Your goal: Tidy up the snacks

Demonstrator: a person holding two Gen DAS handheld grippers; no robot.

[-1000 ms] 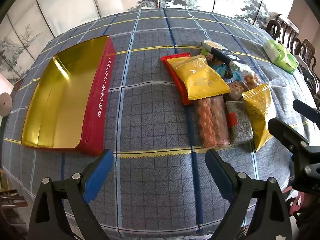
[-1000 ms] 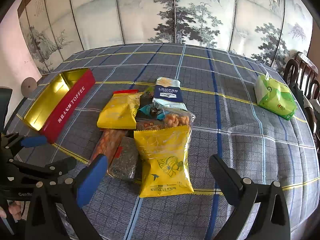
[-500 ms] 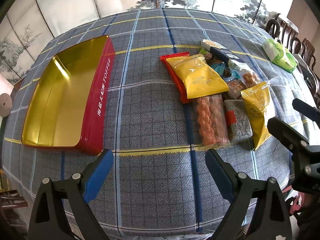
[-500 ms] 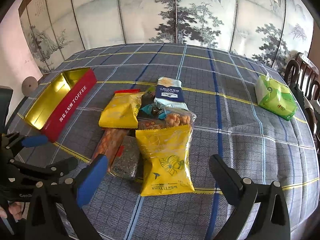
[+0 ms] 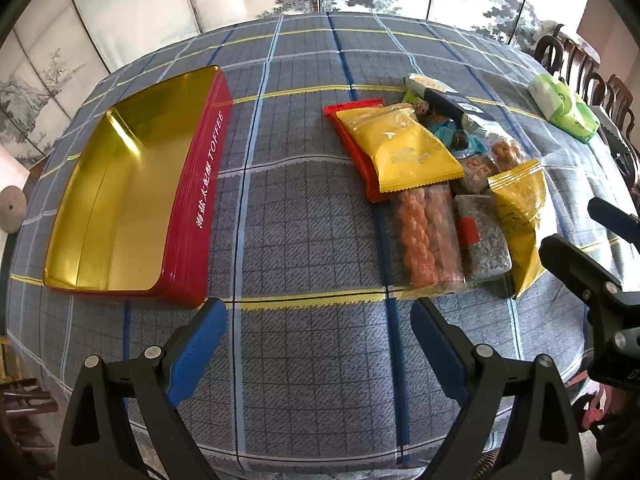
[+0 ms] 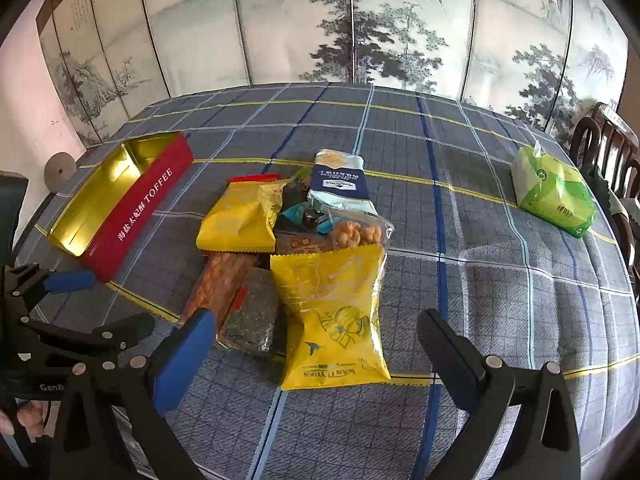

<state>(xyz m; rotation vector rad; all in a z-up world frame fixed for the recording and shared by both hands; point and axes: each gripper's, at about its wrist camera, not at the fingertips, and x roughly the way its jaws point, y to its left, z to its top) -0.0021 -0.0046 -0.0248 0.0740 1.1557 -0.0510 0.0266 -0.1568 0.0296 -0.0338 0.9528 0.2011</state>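
Lying ahead of right gripper (image 6: pixel 312 344) gaping jaws: yellow snack bag (image 6: pixel 332 312); left gripper (image 5: pixel 318 328) jaws gaping.

The left view looks forward and down from above the near edge of the surface (image 5: pixel 304 208), tin (image 5: pixel 120 208) on its left, snack pile (image 5: pixel 432 184) on its right. The right view sits lower and further right, close behind the pile (image 6: pixel 312 248). Both share tin (image 6: pixel 120 208), pile and green pack (image 6: pixel 556 196).
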